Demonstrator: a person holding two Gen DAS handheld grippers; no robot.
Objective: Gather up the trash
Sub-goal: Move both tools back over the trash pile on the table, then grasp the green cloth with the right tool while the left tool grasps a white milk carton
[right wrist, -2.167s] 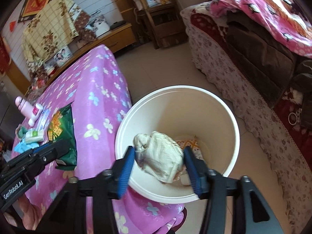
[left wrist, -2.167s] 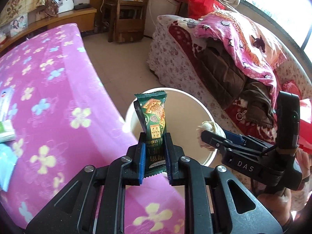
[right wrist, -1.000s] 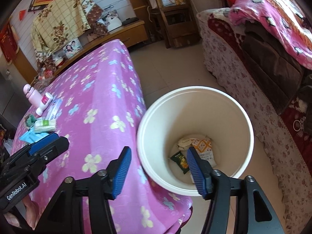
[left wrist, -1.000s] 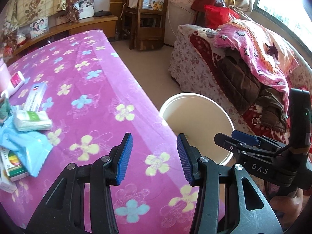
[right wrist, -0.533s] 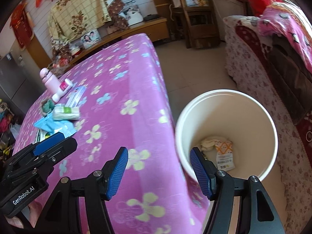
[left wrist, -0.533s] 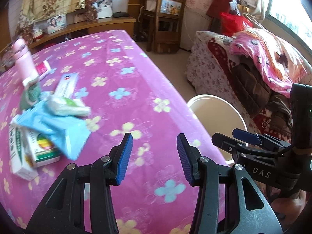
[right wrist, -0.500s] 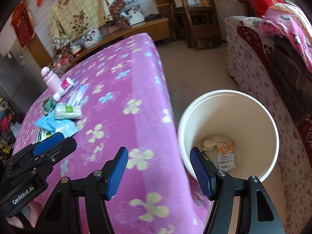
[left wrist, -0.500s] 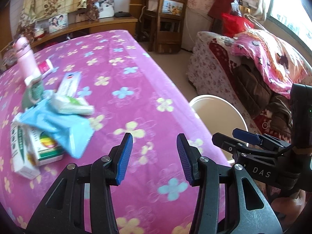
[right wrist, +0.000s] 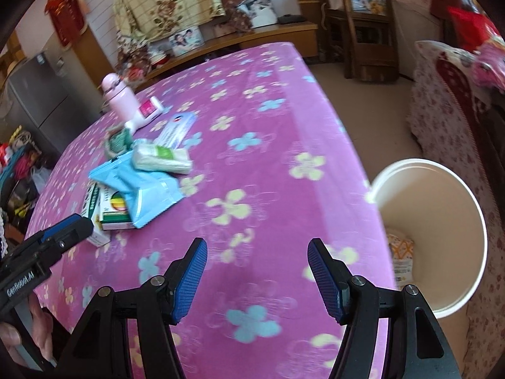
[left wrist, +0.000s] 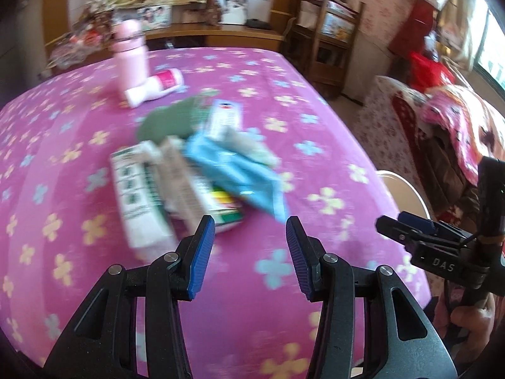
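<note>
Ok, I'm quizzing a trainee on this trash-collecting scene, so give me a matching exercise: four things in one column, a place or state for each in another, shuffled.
Things:
1. pink bottle
2. blue wrapper
3. white bin
4. right gripper

Places or states:
A. on the floor beside the table
B. open, nothing between its pads
C. standing upright at the far end of the pile
D. lying across the green and white boxes

Pairs: 1-C, 2-D, 3-A, 4-B
</note>
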